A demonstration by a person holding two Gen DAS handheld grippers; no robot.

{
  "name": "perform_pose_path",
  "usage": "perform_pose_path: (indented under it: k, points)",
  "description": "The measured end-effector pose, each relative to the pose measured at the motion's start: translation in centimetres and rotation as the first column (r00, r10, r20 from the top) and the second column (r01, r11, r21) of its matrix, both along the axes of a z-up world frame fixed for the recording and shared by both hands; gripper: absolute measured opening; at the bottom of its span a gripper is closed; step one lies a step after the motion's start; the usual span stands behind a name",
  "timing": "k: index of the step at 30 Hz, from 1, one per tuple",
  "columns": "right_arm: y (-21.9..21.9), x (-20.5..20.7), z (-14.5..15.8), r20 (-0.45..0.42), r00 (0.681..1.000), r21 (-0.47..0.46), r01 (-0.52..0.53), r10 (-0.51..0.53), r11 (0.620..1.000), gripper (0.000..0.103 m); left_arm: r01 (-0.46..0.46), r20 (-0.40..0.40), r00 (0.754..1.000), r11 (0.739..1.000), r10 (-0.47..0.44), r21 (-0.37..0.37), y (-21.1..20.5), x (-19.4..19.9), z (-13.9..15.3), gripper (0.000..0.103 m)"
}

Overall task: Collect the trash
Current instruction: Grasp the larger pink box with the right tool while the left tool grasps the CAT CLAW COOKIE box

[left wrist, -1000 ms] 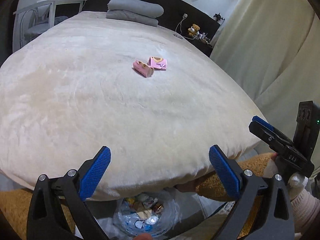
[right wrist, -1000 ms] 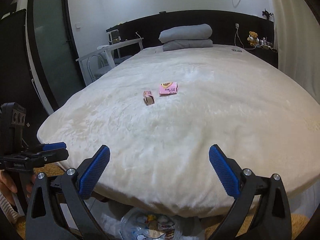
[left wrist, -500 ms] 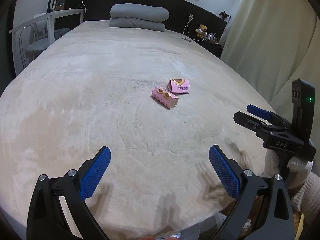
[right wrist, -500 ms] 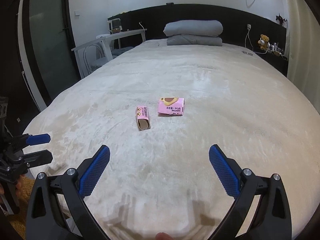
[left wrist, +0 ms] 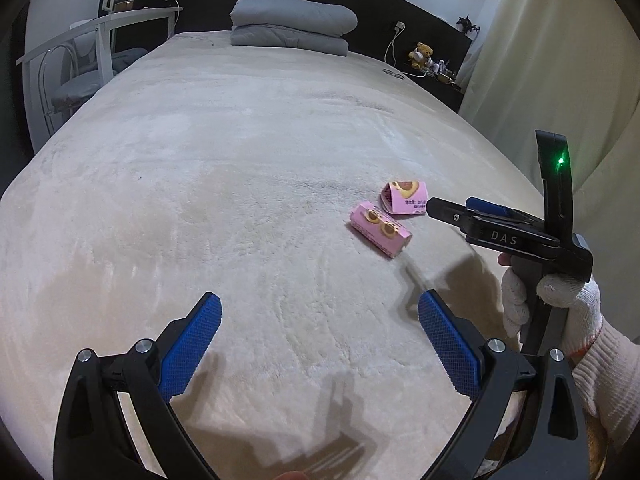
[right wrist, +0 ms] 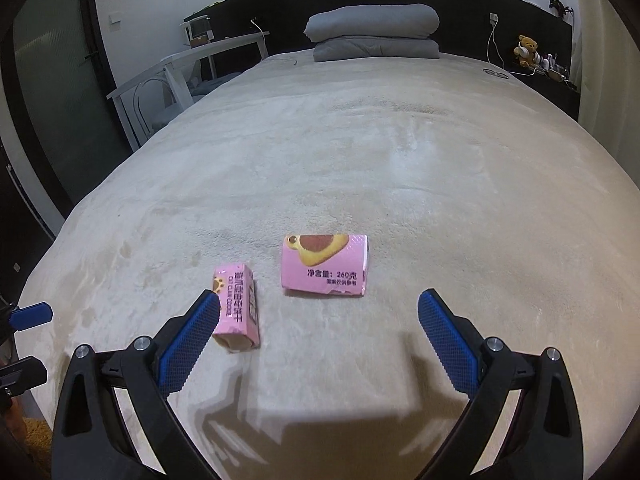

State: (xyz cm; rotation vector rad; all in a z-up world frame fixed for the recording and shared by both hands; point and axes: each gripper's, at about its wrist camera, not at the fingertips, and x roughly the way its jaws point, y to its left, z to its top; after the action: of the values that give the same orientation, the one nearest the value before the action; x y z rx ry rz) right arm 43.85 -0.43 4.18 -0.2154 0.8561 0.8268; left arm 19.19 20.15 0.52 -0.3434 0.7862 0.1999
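Observation:
Two pink snack boxes lie on the beige bed cover. The long narrow box (right wrist: pixel 237 309) lies just beside my right gripper's left fingertip; it also shows in the left wrist view (left wrist: pixel 380 230). The wider flattened box (right wrist: pixel 325 265) lies just beyond it, ahead between the right fingers; it also shows in the left wrist view (left wrist: pixel 405 197). My right gripper (right wrist: pixel 319 312) is open and empty, low over the bed; seen from the left wrist view (left wrist: pixel 460 210) its tip is next to the wider box. My left gripper (left wrist: pixel 319 312) is open and empty, over bare cover, left of the boxes.
The bed (left wrist: pixel 200 184) fills both views. Folded grey bedding (right wrist: pixel 374 32) lies at the headboard. A white desk and chair (left wrist: pixel 80 64) stand left of the bed. A nightstand with a teddy bear (right wrist: pixel 528 50) is at the far right. Curtains (left wrist: pixel 560 60) hang on the right.
Both grippers have moved forward over the bed from its foot. The right gripper has closed in on the two pink boxes. The trash bag below the bed edge has left view.

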Motion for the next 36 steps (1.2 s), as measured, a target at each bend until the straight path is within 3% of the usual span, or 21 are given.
perform_pose_path:
  k: [9, 11, 16, 31, 36]
  points:
    - [4.2, 2.0, -2.3, -0.001, 1.0, -0.059, -0.003, 0.003, 0.998, 0.098, 0.002, -0.024, 1.0, 1.0, -0.002, 0.028, 2.1, 1.7, -1.0, 0.096]
    - [4.6, 2.6, -2.7, -0.012, 1.0, -0.066, 0.003, -0.004, 0.998, 0.091, 0.008, -0.028, 1.0, 1.0, -0.007, 0.03, 2.3, 2.0, -1.1, 0.096]
    - [5.1, 3.5, -3.7, -0.029, 0.999, -0.112, 0.023, -0.026, 0.993, 0.061, 0.025, -0.04, 0.999, 0.999, -0.024, 0.038, 2.1, 2.4, -1.6, 0.096]
    - [1.0, 2.7, -0.4, -0.061, 0.998, 0.014, 0.014, -0.013, 1.0, 0.061, 0.108, -0.008, 0.994, 0.991, -0.108, 0.075, -0.1, 4.7, -1.5, 0.096]
    - [-1.0, 2.0, 0.7, -0.065, 0.998, 0.047, -0.006, 0.009, 0.999, 0.061, 0.199, -0.012, 0.98, 0.969, -0.2, 0.148, -2.4, 6.8, -1.9, 0.096]
